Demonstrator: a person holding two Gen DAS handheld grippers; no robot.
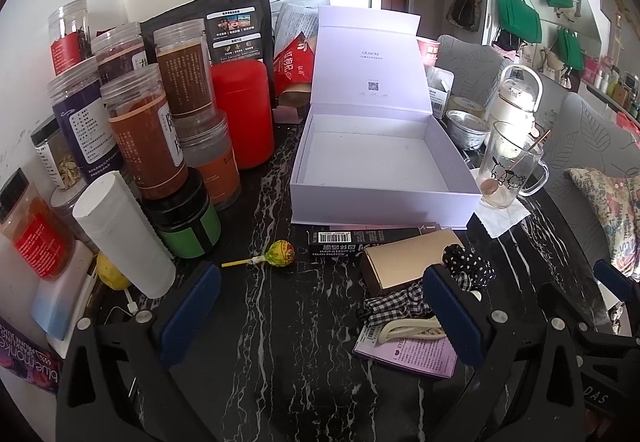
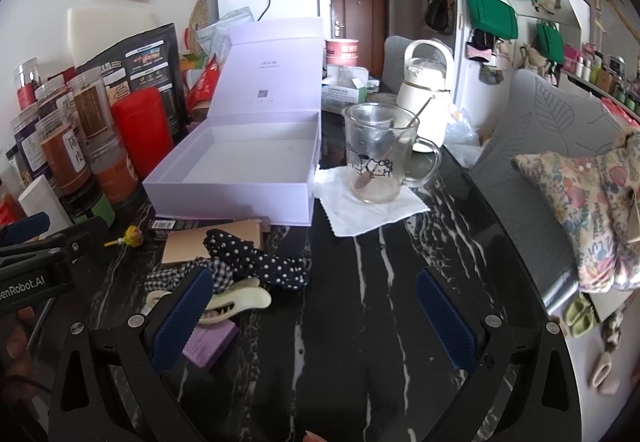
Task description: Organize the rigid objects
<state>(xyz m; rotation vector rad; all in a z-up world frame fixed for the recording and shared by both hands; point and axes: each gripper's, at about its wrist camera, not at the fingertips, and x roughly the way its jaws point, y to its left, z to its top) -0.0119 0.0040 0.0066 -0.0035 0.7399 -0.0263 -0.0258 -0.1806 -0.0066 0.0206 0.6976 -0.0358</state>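
An open, empty white box [image 1: 376, 165] [image 2: 240, 165] sits mid-table with its lid up. In front of it lie a lollipop [image 1: 276, 254] [image 2: 130, 236], a black carton [image 1: 360, 240], a gold box [image 1: 404, 262] [image 2: 200, 246], a cream hair clip [image 1: 408, 330] [image 2: 236, 300], a purple box [image 1: 412, 356] [image 2: 210, 346] and dotted and checked fabric ties [image 1: 472, 266] [image 2: 256, 262]. My left gripper [image 1: 320, 314] is open above the dark table, its right finger beside the clip. My right gripper [image 2: 316, 318] is open too, its left finger [image 2: 180, 318] over the clip and purple box.
Several jars and a red canister [image 1: 244, 109] crowd the left side, with a white cylinder [image 1: 124, 234] leaning there. A glass mug [image 1: 504, 169] [image 2: 376, 153] with a stick stands on a napkin right of the box. A white kettle [image 2: 426, 81] and grey chair lie beyond.
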